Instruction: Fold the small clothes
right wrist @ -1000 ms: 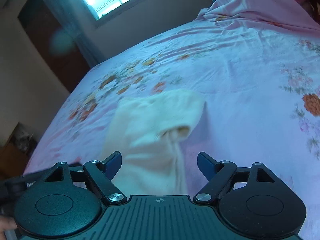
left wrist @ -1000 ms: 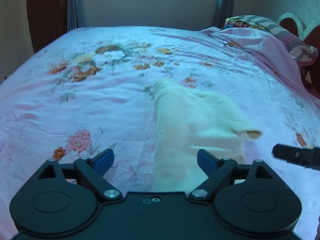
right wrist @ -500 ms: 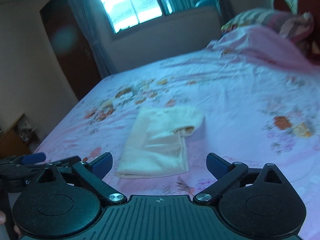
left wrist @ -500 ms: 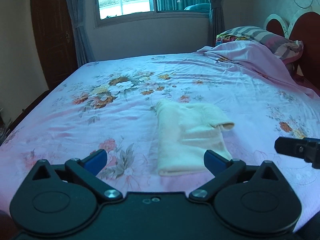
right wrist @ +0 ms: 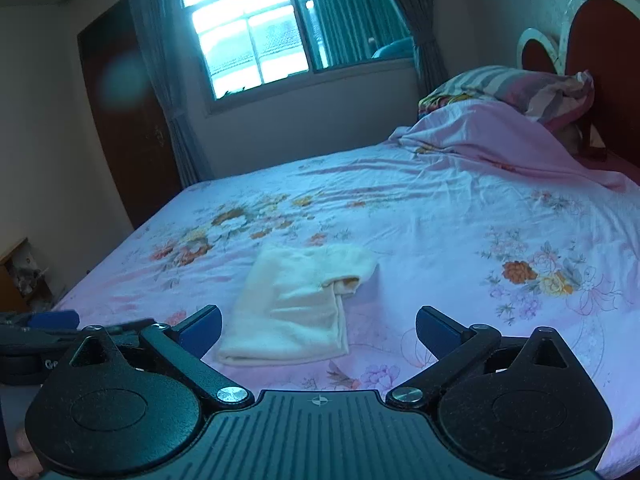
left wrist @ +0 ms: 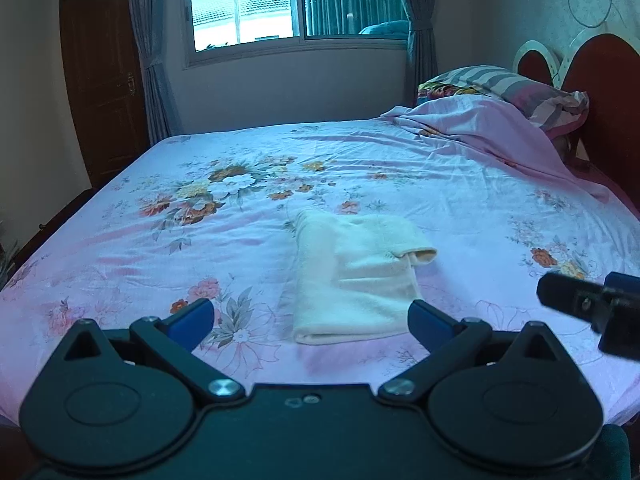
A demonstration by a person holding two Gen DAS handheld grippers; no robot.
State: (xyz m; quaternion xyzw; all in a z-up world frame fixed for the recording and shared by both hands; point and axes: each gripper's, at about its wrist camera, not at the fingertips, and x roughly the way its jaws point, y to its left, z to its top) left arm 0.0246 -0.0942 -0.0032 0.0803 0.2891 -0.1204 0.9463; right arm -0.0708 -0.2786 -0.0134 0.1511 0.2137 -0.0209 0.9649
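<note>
Floral cotton bedsheet (left wrist: pixel 120 240) bears a folded fleecy cream garment (left wrist: pixel 356 276) (both grippers gape empty).

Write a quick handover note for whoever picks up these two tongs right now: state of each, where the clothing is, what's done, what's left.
Left tongs: wide open, nothing between the jaws; they have just been opening.
Right tongs: wide open, empty, also just opened.
Cream garment: lies folded into a compact rectangle on the floral bedsheet, just ahead of both tongs, touched by neither. One rolled end pokes out at its far right corner.
Done: this piece looks folded and released.
Left: perhaps tuck in that loose end; no other small clothes show in either view.
</note>
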